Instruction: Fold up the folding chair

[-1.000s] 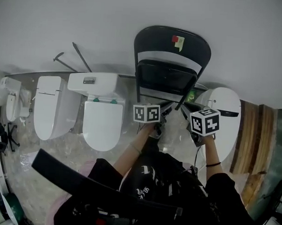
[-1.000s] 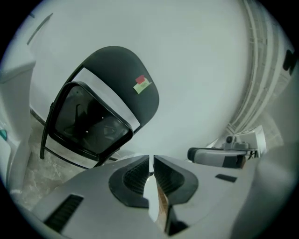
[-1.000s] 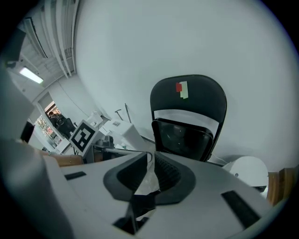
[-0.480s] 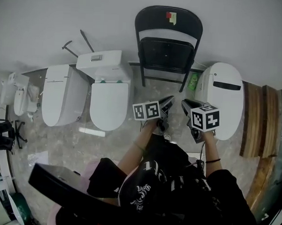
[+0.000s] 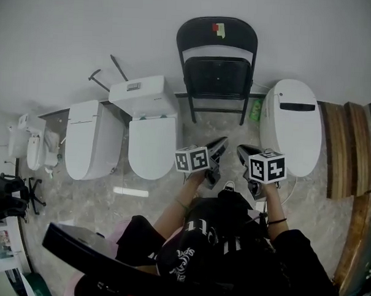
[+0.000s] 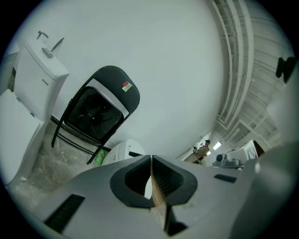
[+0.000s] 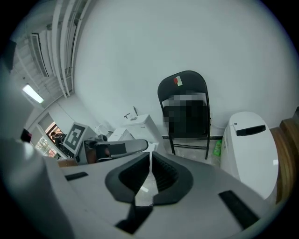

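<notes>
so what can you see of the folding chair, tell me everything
The folding chair is black, apparently painted metal tube, with a rounded backrest panel that carries a small red and pale sticker. Its seat panel is swung up flat between the frame tubes, so it looks folded. It stands upright on the marbled floor, close against the white wall, with crossbars low between its legs. A small green object lies by one foot.
</notes>
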Demonstrator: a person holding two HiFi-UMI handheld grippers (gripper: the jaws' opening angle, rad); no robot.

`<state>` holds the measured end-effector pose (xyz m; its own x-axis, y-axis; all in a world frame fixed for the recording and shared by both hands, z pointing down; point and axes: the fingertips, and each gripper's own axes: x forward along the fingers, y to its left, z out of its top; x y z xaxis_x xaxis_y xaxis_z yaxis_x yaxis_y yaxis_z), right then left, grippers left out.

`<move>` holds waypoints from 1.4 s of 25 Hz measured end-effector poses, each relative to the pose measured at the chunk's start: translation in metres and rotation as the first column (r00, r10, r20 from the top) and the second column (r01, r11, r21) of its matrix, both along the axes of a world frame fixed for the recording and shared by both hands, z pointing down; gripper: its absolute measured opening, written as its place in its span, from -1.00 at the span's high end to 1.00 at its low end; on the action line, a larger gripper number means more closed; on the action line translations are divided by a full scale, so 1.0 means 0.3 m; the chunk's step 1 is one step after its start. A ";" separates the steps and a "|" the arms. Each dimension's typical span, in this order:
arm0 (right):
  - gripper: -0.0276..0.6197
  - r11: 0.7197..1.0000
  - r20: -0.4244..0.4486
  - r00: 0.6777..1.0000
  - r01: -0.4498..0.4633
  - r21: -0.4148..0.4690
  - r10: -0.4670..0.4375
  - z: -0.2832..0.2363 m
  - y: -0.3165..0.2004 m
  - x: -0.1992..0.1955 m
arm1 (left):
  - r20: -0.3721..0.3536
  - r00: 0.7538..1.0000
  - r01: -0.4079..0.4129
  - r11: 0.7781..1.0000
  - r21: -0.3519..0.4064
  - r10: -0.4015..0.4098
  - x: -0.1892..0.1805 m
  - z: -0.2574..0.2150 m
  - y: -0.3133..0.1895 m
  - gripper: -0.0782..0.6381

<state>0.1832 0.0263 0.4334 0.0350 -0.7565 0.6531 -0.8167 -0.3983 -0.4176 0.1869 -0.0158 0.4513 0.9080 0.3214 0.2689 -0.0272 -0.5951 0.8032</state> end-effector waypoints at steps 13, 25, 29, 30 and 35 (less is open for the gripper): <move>0.86 0.971 0.059 0.973 -0.229 0.066 0.225 0.022 -0.161 -0.483 | 0.032 0.978 -0.208 0.965 0.161 0.206 -0.522 -0.054 -0.179 0.76; 0.87 0.970 0.040 0.969 -0.245 0.005 0.244 0.061 -0.181 -0.823 | 0.089 0.950 -0.311 0.921 0.235 0.298 -0.810 0.021 -0.209 0.76; 0.87 0.977 0.019 0.977 -0.213 -0.021 0.213 0.061 -0.184 -0.856 | 0.111 0.951 -0.307 0.928 0.208 0.290 -0.870 0.038 -0.193 0.76; 0.87 0.978 0.017 0.978 -0.209 -0.021 0.210 0.060 -0.183 -0.863 | 0.111 0.952 -0.304 0.930 0.205 0.286 -0.884 0.036 -0.187 0.76; 0.87 0.980 0.006 0.980 -0.199 0.001 0.199 0.049 -0.136 -0.913 | 0.086 0.962 -0.271 0.940 0.206 0.258 -0.942 -0.007 -0.120 0.76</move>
<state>-0.0908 -0.0146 0.4480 0.1812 -0.7356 0.6527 -0.7183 -0.5523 -0.4231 -0.0957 -0.0517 0.4491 0.7791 0.4769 0.4069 0.1125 -0.7449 0.6576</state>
